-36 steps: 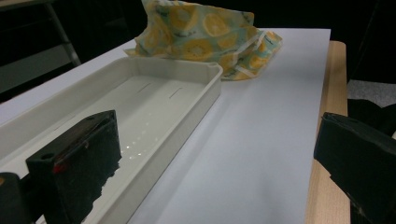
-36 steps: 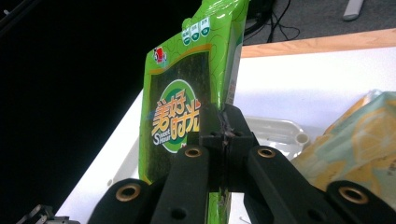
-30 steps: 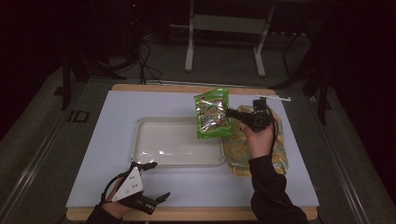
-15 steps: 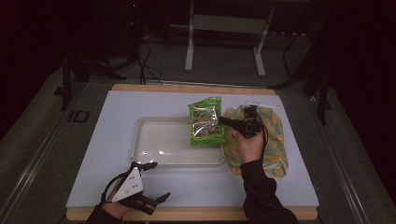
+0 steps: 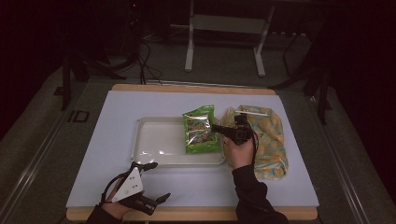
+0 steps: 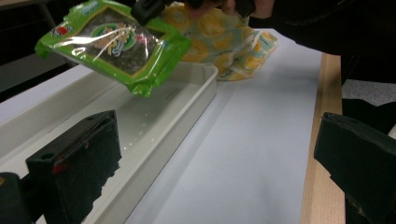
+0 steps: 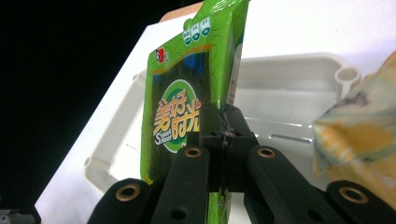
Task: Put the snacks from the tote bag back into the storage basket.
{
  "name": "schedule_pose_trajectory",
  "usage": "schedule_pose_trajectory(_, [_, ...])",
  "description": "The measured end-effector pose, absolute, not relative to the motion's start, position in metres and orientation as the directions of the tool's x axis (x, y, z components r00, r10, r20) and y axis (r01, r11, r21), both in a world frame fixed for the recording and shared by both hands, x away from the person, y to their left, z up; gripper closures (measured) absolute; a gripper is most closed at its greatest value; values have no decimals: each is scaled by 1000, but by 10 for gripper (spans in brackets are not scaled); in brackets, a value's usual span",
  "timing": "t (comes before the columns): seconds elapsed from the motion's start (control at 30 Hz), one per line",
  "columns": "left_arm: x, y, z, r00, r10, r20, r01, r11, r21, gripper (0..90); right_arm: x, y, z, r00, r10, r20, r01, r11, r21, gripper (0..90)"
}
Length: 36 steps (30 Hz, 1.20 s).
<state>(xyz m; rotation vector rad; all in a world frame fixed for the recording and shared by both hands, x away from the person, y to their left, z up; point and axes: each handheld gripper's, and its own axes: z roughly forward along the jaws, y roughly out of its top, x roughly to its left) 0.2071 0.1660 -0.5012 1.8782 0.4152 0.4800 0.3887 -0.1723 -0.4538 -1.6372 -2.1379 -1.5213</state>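
Two tongs: right tongs (image 7: 223,128) pinching green snack pack (image 5: 200,129) over white tray (image 5: 154,140), pack's lower edge hidden behind jaws; left tongs (image 5: 150,183) spread, idle on bench (image 5: 299,186).

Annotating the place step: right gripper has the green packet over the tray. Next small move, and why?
Probably lower a little more, then open. The right gripper is shut on the green packet's edge, and the packet hangs tilted above the white tray, not resting on its floor.
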Motion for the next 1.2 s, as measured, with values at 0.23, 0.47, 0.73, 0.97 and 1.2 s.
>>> schedule_pose_trajectory(0.23, [207, 166, -501, 861, 493, 126, 56, -338, 940, 11, 388, -165, -472, -428, 717, 551, 770, -30, 637, 892])
schedule_pose_trajectory(0.47, [207, 166, -501, 862, 491, 128, 55, -341, 939, 11, 388, -165, -489, -393, 714, 579, 795, -51, 604, 892])
schedule_pose_trajectory(0.73, [207, 165, -502, 863, 489, 127, 55, -342, 938, 11, 382, -165, -500, -373, 721, 584, 807, -58, 588, 891])
schedule_pose_trajectory(0.97, [207, 165, -502, 863, 489, 129, 55, -343, 938, 11, 378, -166, -508, -354, 721, 595, 824, -62, 564, 891])
schedule_pose_trajectory(1.2, [207, 165, -501, 862, 489, 130, 53, -343, 938, 11, 376, -166, -514, -341, 731, 591, 837, -51, 545, 890])
